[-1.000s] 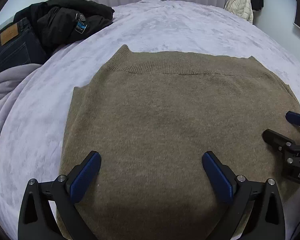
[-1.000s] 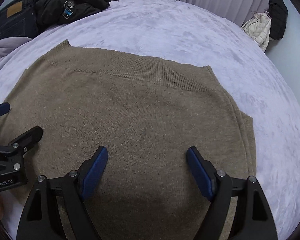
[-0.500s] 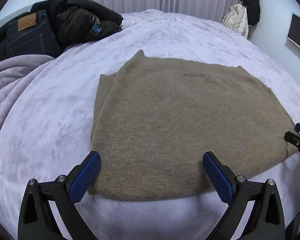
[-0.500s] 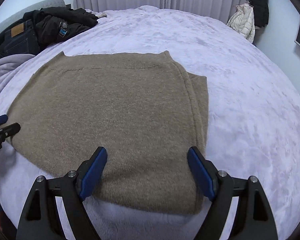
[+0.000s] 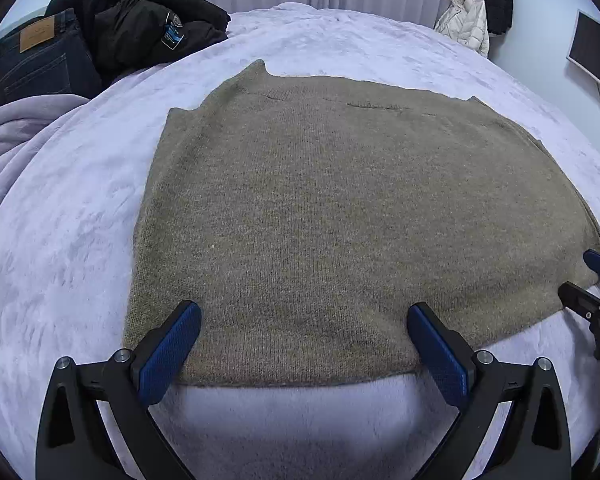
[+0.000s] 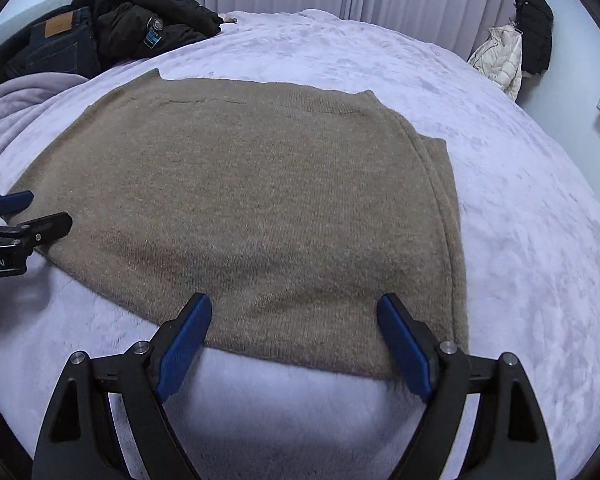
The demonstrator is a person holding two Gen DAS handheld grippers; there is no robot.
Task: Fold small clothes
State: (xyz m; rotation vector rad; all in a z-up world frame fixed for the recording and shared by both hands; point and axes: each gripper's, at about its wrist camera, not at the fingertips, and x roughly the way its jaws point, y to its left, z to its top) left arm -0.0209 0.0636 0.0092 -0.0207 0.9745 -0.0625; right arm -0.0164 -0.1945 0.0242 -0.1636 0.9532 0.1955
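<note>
A tan knit sweater lies folded flat on a lavender plush bedspread, its ribbed band at the far edge and layered side edges showing. My left gripper hovers open over the sweater's near left edge with nothing between its blue pads. Over the near right edge my right gripper is open too, nothing held. Each gripper shows at the other view's side: the right gripper and the left gripper.
Dark jeans and a black jacket are piled at the bed's far left, beside a bunched lilac blanket. Coats hang by the far right wall. Curtains close the back. The bedspread stretches bare to the right.
Both grippers have pulled back toward the near edge of the bed; the sweater's near fold now lies between their tips, where before they were over its middle.
</note>
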